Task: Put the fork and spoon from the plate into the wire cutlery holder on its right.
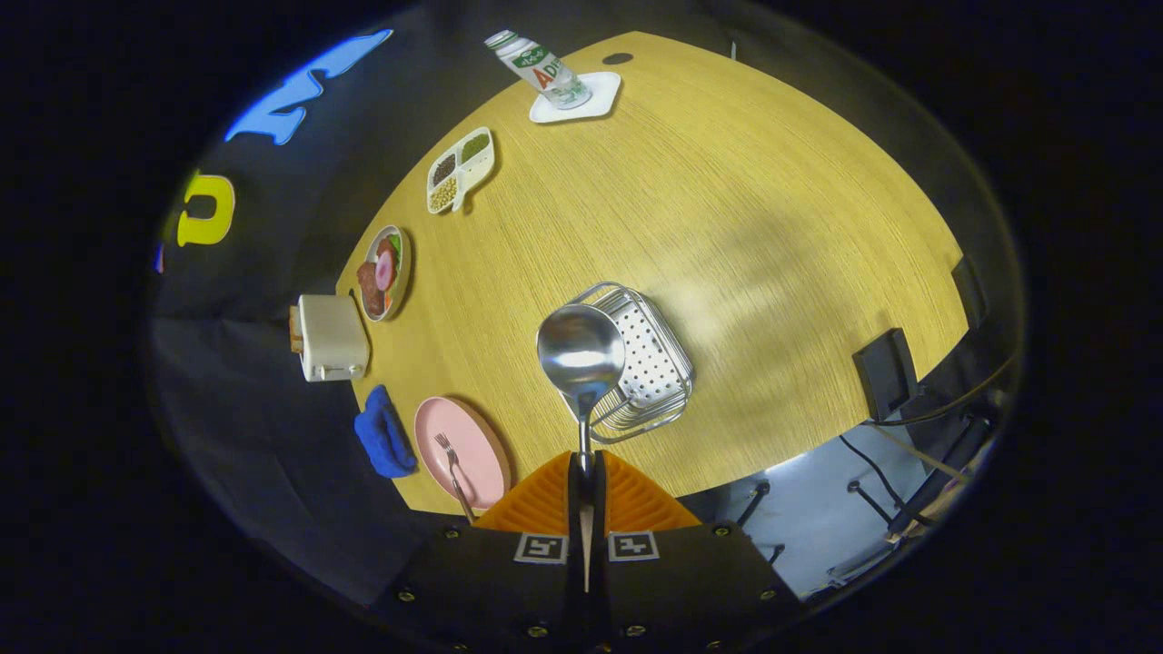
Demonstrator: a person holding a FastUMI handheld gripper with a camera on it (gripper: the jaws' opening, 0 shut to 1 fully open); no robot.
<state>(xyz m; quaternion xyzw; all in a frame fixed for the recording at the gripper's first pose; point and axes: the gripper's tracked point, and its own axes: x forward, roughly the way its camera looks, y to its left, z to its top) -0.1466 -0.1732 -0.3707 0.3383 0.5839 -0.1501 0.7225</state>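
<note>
My gripper [585, 465] is shut on the handle of a metal spoon [581, 352], held high above the wooden table [745, 227]. The spoon's bowl stands out ahead of the fingers and overlaps the near left corner of the wire cutlery holder [650, 359], which sits on the table below with a perforated floor. To the left of the holder lies the pink plate [472, 436] with a metal fork [453, 470] resting on it, tines pointing away from me.
A blue cloth [383, 434] lies left of the plate, with a white toaster [331, 337] beyond it. Farther off are a plate of food [385, 271], a divided dish of beans [460, 168] and a bottle [538, 68] on a white coaster. Cables and stands sit past the table's right edge.
</note>
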